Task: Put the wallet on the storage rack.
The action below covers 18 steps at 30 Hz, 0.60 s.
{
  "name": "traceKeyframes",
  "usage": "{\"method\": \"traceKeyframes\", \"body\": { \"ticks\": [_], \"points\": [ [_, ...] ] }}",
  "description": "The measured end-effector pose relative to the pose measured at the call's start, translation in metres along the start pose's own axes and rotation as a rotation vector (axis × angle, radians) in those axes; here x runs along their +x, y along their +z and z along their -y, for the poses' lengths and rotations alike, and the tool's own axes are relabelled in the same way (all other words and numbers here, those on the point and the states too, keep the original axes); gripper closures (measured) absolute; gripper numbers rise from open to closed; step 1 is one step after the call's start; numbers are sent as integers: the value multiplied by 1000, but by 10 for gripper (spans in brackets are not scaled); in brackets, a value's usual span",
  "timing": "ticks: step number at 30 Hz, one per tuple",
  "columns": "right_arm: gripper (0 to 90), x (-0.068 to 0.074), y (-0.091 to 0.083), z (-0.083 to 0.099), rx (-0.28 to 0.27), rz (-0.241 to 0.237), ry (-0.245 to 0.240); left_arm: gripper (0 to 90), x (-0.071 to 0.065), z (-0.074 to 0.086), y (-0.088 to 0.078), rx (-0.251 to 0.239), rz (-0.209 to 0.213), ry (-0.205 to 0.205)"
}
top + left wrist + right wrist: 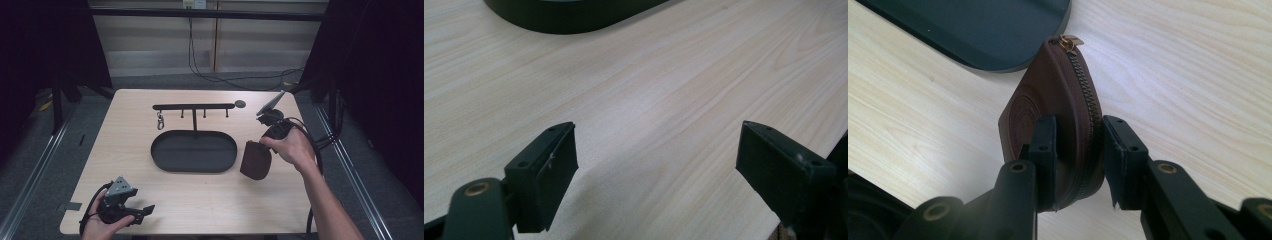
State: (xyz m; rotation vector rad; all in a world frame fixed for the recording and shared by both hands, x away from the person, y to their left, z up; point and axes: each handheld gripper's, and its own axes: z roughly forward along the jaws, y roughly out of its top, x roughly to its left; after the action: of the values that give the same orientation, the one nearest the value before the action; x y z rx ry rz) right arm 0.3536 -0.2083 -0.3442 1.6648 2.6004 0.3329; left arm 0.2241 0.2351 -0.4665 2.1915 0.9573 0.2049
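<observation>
A brown zipped pouch (255, 160) hangs a little above the table, just right of the black oval tray (194, 150). My right gripper (263, 146) is shut on the pouch (1058, 105), one pad on each flat side, with the brass zipper pull (1068, 42) at the far end. My left gripper (142, 211) rests near the table's front left edge. Its jaws stand wide open over bare wood (659, 150) with nothing between them.
Behind the tray stands a black hook rack (194, 106) with a metal clasp (160, 120) hanging from its left hook. A small dark disc (240, 104) lies at the rack's right end. The wooden table (210, 200) ends close to my left gripper.
</observation>
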Motion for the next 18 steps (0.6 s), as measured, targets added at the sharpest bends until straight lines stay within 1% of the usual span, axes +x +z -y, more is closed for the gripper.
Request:
{"method": "traceKeyframes", "body": {
  "ticks": [2,3,5,7,8,9,11,12,13,14,15,16,17,18],
  "points": [
    [686,0,-3,-3,-9,-2,0,164,0,0,0,-5,4,6],
    [687,0,-3,-4,-12,-7,-2,164,0,0,0,-17,4,-2],
    [686,0,-4,-9,-12,-12,-4,164,1,0,0,-5,3,4],
    [686,0,-5,-12,-18,-12,-2,164,1,0,0,-6,3,2],
    [686,0,-6,-15,-20,-17,5,164,1,1,-1,-5,22,14],
    [686,0,-6,-15,-20,-17,5,164,1,1,-1,-5,22,14],
    [686,1,-8,-19,-25,-6,0,164,0,2,-3,-31,71,52],
    [686,2,-9,-21,-25,-4,-2,164,-1,3,-3,-35,80,57],
    [686,5,-12,-24,-37,0,-3,162,-2,2,-4,-35,83,84],
    [686,5,-12,-24,-37,0,-3,161,-2,2,-4,-35,83,84],
    [686,6,-13,-25,-40,-1,-5,161,-4,2,-3,-35,75,68],
    [687,10,-16,-28,-56,4,-11,162,-3,2,-2,-21,72,71],
    [686,12,-18,-29,-71,14,-14,162,-3,2,-2,-21,72,71],
    [686,12,-18,-29,-71,14,-14,162,-2,3,-3,-19,63,66]
  ]
}}
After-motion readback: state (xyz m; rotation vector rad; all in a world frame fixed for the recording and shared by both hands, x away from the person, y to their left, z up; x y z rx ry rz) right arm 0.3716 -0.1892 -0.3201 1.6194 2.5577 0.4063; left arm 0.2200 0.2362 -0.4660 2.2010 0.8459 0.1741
